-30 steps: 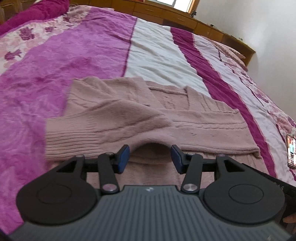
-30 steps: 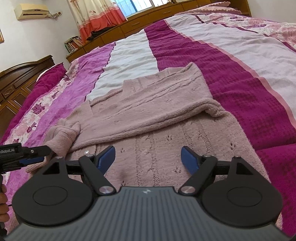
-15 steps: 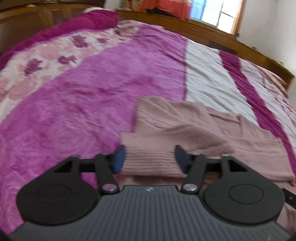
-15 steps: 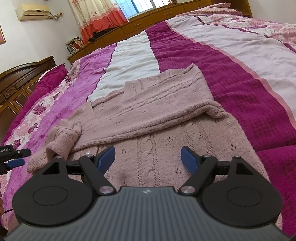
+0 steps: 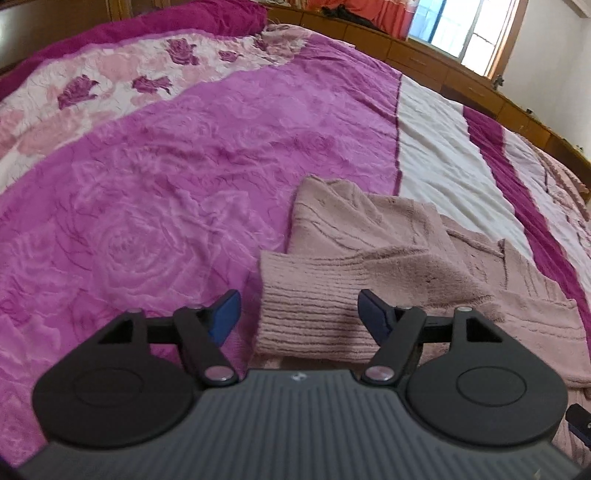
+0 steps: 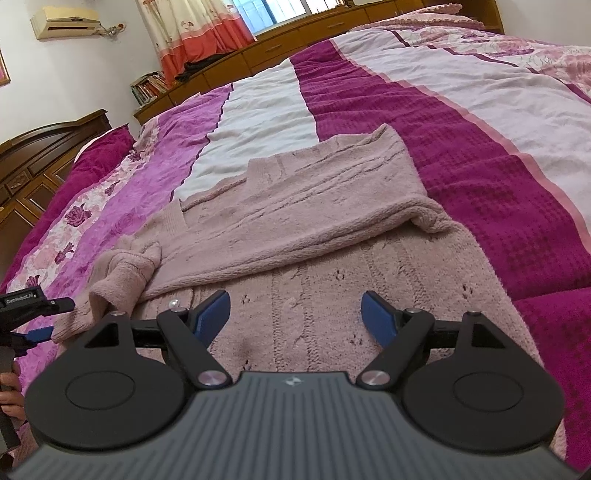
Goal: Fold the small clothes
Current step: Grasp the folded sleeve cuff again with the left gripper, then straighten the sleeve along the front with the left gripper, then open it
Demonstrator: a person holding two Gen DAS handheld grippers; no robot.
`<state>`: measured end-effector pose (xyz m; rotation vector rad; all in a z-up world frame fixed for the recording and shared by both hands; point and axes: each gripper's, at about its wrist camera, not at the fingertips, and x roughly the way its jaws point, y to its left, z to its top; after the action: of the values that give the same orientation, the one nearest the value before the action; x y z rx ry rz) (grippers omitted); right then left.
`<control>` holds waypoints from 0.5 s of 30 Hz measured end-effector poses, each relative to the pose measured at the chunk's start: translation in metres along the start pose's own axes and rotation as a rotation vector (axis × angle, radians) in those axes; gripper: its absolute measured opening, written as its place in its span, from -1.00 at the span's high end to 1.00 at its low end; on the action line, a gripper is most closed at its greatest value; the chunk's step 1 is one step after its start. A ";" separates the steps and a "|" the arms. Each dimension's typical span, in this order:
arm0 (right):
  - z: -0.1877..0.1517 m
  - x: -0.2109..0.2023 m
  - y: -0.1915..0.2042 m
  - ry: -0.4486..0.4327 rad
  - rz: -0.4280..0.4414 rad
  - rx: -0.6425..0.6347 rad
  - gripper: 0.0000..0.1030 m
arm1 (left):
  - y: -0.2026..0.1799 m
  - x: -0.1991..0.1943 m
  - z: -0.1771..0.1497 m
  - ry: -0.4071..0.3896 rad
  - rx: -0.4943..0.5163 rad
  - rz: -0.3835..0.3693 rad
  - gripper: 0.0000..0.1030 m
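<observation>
A dusty-pink knitted sweater lies flat on the bed, one sleeve folded across its body. In the left wrist view the sweater shows its other sleeve, whose ribbed cuff lies between the fingers. My left gripper is open and empty, its jaws either side of that cuff. My right gripper is open and empty, low over the sweater's lower body. The left gripper also shows at the left edge of the right wrist view, beside the bunched cuff.
The bed cover has magenta, white and rose-print stripes. A dark wooden headboard stands at the left. Wooden cabinets, a window with curtains and an air conditioner line the far wall.
My left gripper has swung left along the sleeve to its cuff and opened wider. The right gripper has barely moved.
</observation>
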<state>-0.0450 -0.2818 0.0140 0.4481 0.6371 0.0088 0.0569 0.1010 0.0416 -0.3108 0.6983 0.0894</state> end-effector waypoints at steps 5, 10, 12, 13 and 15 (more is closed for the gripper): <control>0.000 0.000 0.000 -0.001 0.003 0.003 -0.62 | -0.006 -0.011 0.001 -0.037 0.010 -0.044 0.81; 0.001 -0.001 0.000 -0.002 0.006 0.006 -0.62 | -0.032 -0.037 0.008 -0.116 0.076 -0.134 0.81; 0.001 -0.001 0.000 -0.002 0.009 0.008 -0.62 | -0.049 -0.044 0.012 -0.122 0.096 -0.199 0.81; 0.002 -0.002 0.000 -0.004 0.010 0.010 -0.62 | -0.059 -0.046 0.013 -0.124 0.115 -0.228 0.81; 0.003 -0.003 0.000 -0.011 0.014 0.014 -0.62 | -0.084 -0.051 0.013 -0.134 0.159 -0.279 0.81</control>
<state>-0.0457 -0.2833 0.0186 0.4654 0.6231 0.0153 0.0415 0.0268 0.1044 -0.2444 0.5205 -0.2082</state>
